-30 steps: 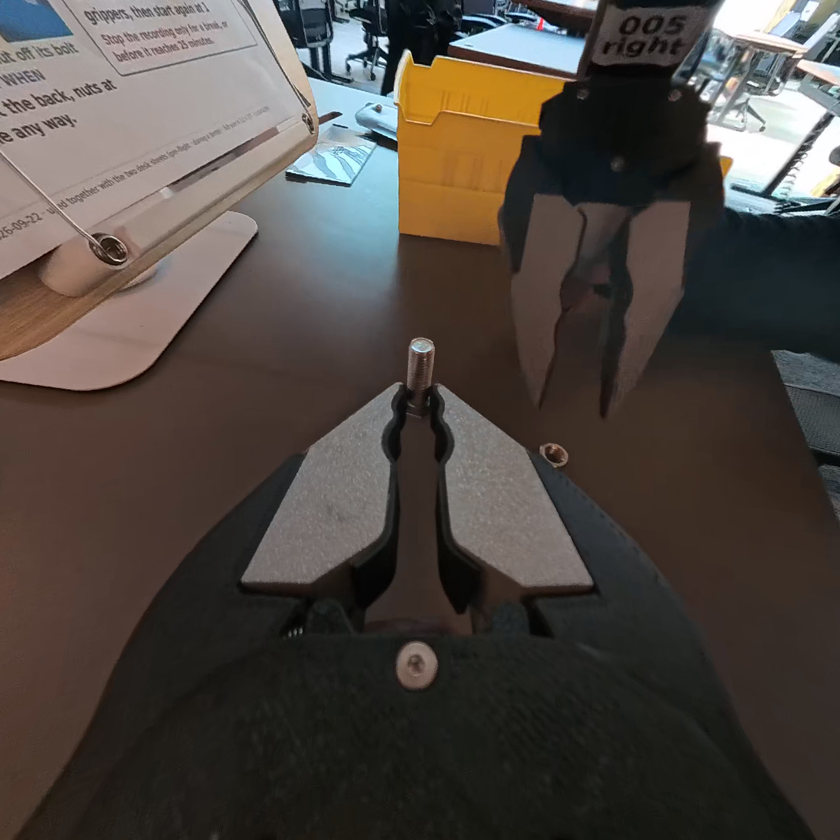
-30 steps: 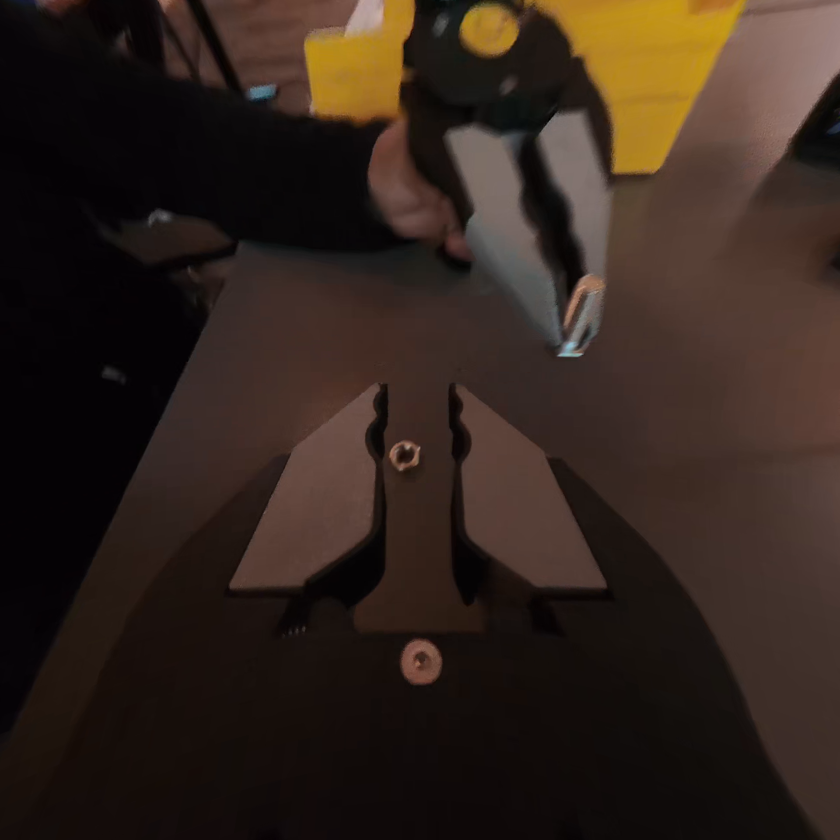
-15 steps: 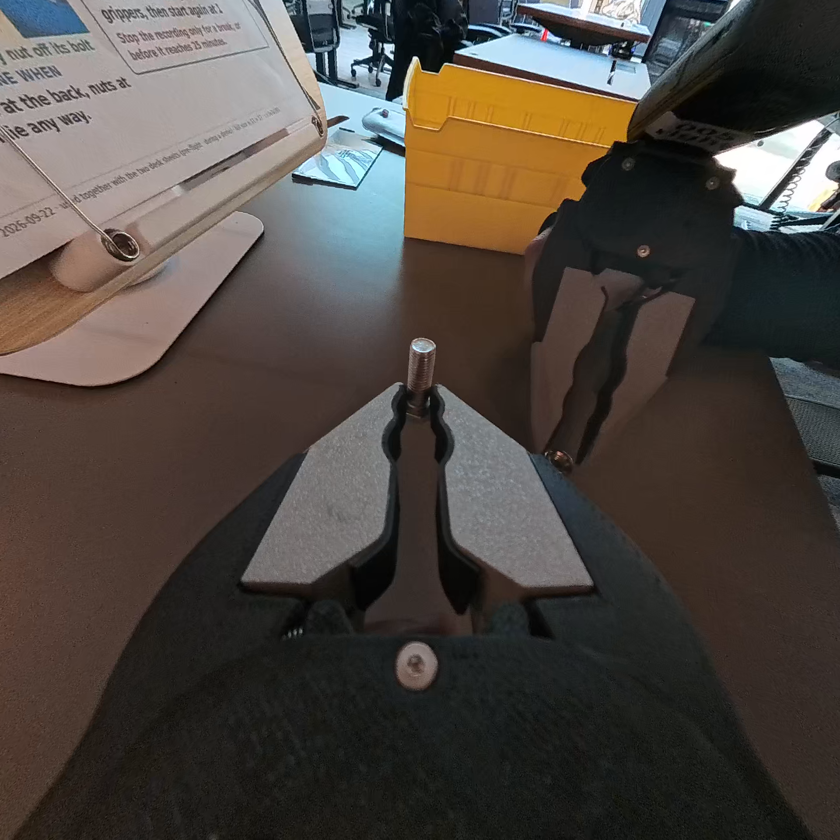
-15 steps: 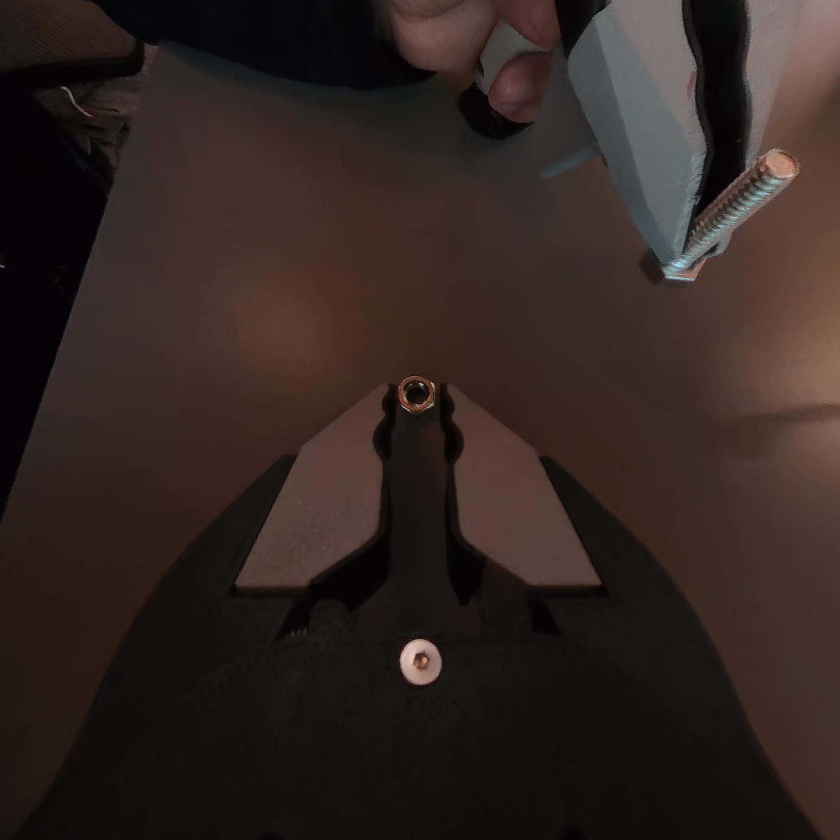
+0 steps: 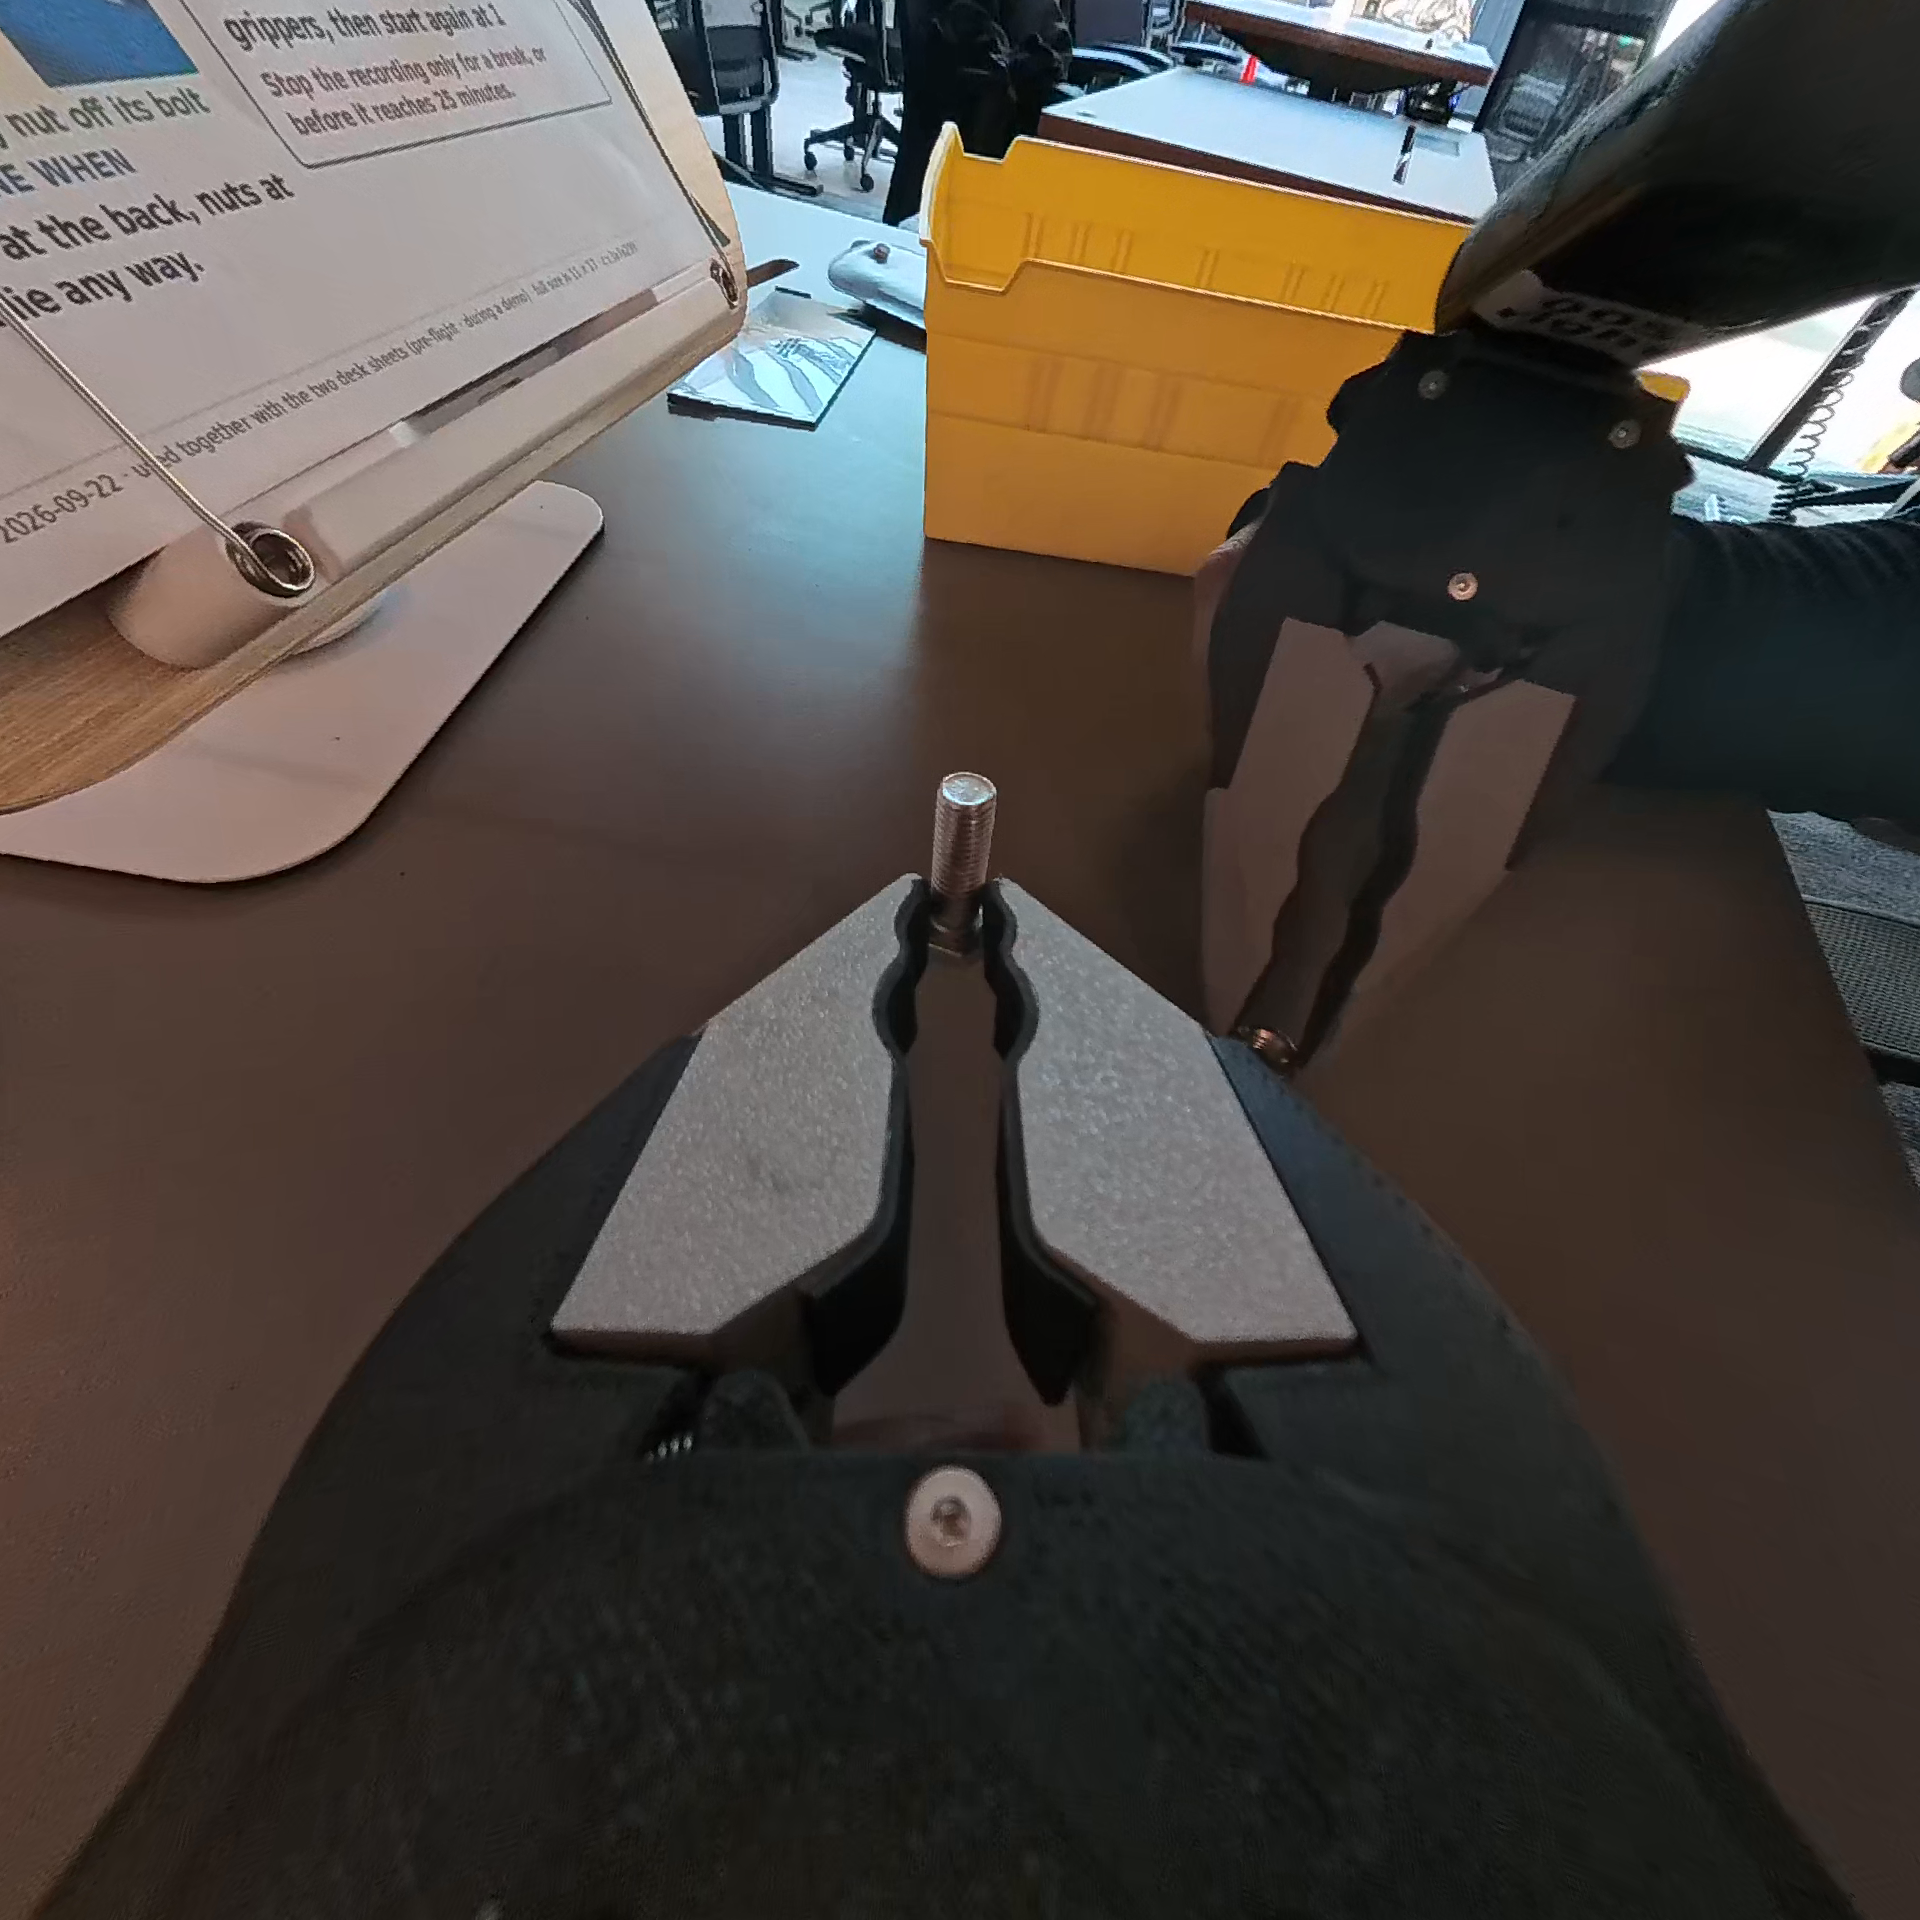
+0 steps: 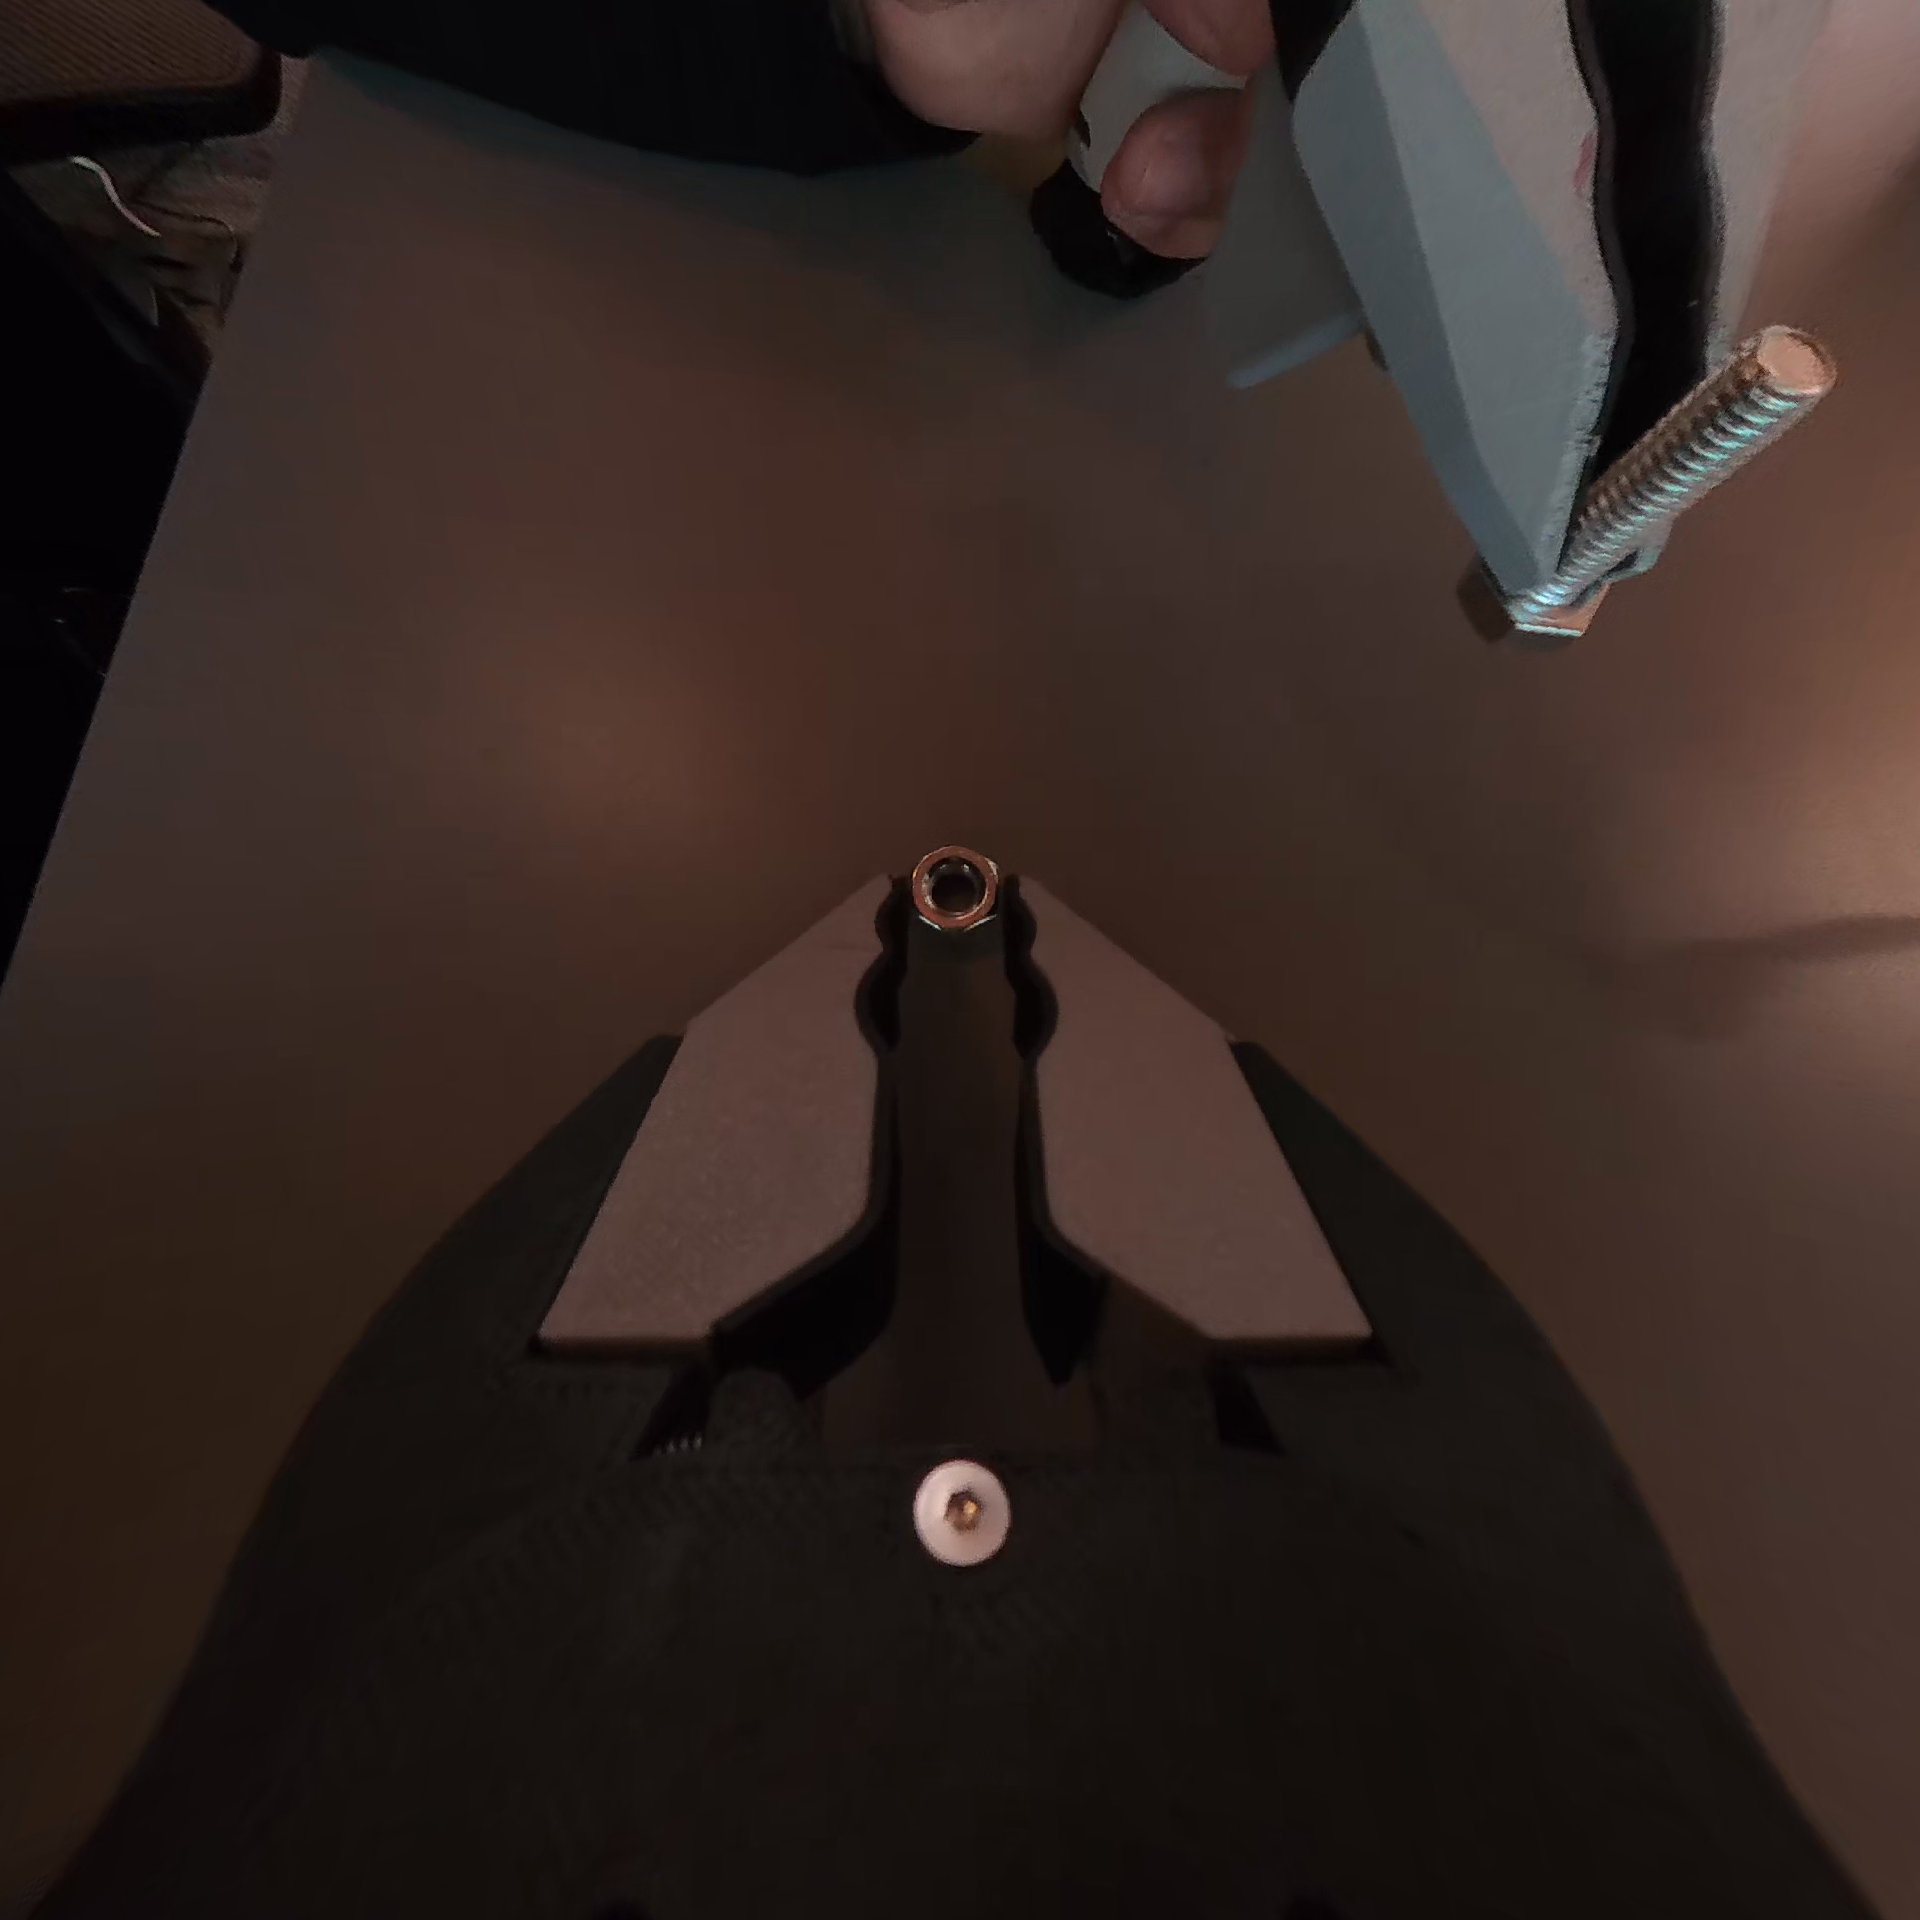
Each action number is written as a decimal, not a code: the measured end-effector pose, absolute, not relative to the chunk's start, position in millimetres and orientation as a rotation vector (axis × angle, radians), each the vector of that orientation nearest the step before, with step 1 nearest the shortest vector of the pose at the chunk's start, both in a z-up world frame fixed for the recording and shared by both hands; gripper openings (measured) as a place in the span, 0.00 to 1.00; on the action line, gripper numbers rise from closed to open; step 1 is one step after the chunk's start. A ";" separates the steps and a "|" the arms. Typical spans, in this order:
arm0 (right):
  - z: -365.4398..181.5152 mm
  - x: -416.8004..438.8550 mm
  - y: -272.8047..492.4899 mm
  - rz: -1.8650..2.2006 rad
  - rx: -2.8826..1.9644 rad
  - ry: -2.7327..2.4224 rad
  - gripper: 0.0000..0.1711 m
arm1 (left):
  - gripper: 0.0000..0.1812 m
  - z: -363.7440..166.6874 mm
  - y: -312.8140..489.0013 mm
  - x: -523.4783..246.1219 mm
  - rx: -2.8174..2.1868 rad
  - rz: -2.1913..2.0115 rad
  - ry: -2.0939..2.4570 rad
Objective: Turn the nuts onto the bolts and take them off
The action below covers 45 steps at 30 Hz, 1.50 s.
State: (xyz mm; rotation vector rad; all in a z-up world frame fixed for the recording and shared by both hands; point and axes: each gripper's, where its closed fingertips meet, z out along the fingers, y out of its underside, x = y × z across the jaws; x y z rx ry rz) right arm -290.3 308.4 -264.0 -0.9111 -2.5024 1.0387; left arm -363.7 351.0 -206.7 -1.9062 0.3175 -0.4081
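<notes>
In the left wrist view, my left gripper (image 5: 954,914) is shut on a silver bolt (image 5: 964,831). It holds the bolt near the head, with the threaded end pointing up above the dark table (image 5: 520,1039). The right gripper (image 5: 1273,1039) points down at the table to the right, with a small nut (image 5: 1270,1042) at its tips. In the right wrist view, my right gripper (image 6: 953,904) is closed around the nut (image 6: 953,896), which rests on the table. The left gripper (image 6: 1538,613) and its bolt (image 6: 1683,468) show at the upper right.
A yellow bin (image 5: 1143,343) stands at the back of the table. A sheet on a wooden stand (image 5: 312,260) with a white base (image 5: 312,727) is at the left, and a booklet (image 5: 774,364) lies behind it. The table's edge (image 5: 1808,935) is at the right. A hand (image 6: 1039,83) holds the left gripper. The tips of one gripper are about 10 cm away from the tips of the other.
The right gripper has come down from above the table onto the nut, and its fingers have closed around it. The left gripper with the bolt has barely moved.
</notes>
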 end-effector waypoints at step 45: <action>-167.2 -399.3 347.8 1.029 -1.126 -2.369 0.07 | 0.04 -204.1 354.9 -392.9 -1.921 -0.244 0.205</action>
